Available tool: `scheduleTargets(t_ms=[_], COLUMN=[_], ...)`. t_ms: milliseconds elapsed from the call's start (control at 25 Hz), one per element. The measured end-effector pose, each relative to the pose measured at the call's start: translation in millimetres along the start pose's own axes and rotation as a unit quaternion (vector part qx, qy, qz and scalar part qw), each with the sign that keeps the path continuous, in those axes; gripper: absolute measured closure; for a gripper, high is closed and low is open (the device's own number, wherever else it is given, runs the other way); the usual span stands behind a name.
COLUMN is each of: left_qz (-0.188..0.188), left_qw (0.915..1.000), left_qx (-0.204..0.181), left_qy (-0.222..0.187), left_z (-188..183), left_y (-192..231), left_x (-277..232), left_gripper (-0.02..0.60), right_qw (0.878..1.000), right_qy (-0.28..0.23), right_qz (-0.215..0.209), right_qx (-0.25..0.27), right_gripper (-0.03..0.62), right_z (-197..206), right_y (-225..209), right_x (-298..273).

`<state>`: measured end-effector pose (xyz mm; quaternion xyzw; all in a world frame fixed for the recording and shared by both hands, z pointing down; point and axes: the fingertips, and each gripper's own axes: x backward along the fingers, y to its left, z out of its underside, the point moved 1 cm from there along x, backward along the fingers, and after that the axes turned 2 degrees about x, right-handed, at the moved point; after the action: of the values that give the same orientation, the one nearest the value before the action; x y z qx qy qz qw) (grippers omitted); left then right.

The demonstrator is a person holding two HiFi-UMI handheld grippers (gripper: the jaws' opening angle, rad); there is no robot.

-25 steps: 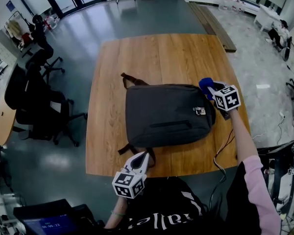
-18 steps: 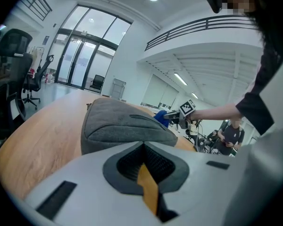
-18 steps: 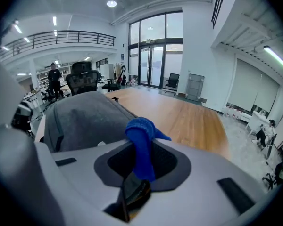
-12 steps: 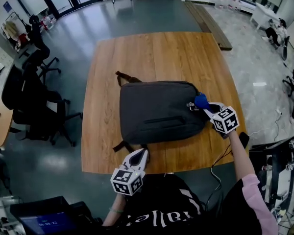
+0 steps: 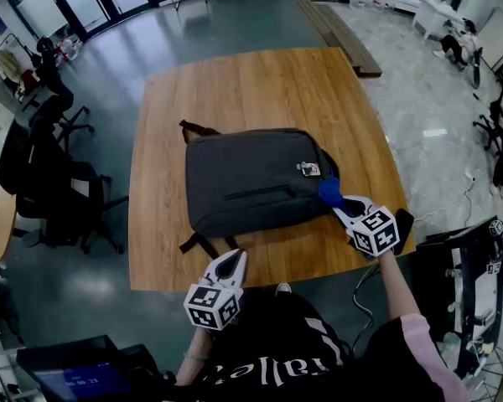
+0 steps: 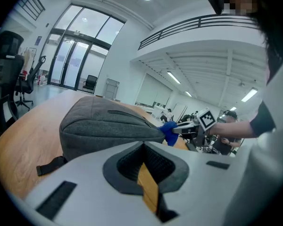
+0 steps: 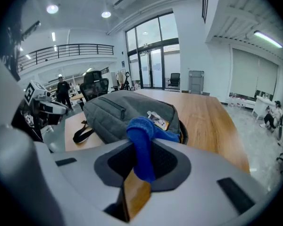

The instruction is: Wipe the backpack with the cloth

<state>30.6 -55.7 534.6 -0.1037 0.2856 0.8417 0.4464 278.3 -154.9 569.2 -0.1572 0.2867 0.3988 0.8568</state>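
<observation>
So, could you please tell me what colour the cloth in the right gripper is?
The cloth is bright blue, clearest in the right gripper view.

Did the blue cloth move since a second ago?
Yes. The blue cloth in the right gripper slid along the right end of the backpack toward the person, from beyond its small tag to its near side.

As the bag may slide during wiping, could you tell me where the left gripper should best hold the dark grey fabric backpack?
Take the black strap at the backpack's near left corner, bringing the left gripper in from the person's side. It lies loose on the wooden table, probably thin enough for the jaws; the body looks too broad.
</observation>
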Motion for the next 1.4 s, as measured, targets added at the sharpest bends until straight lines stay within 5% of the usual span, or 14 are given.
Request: scheduleTargets(t_ms=[320, 800, 1400], left_qz=[-0.009, -0.059, 0.0], left_qw=[0.9999, 0.9979, 0.9987], left_qx=[-0.008, -0.011, -0.05], left_qy=[0.002, 0.023, 0.004], left_z=[24.5, 54.7, 35.9], left_y=[-35.5, -29.4, 0.8], left_x=[11.0, 61.7, 114.7], left_gripper=[0.583, 0.583, 0.583], right_qw=[0.997, 0.982, 0.969], right_qy=[-0.044, -0.098, -0.128], right_qz=[-0.022, -0.013, 0.019], right_qx=[-0.065, -0.163, -0.209], right_gripper=[0.527, 0.528, 0.528], right_z=[32.1, 58.3, 43.9], right_y=[51.5, 93.6, 201.8], right_x=[31.5, 62.1, 76.8])
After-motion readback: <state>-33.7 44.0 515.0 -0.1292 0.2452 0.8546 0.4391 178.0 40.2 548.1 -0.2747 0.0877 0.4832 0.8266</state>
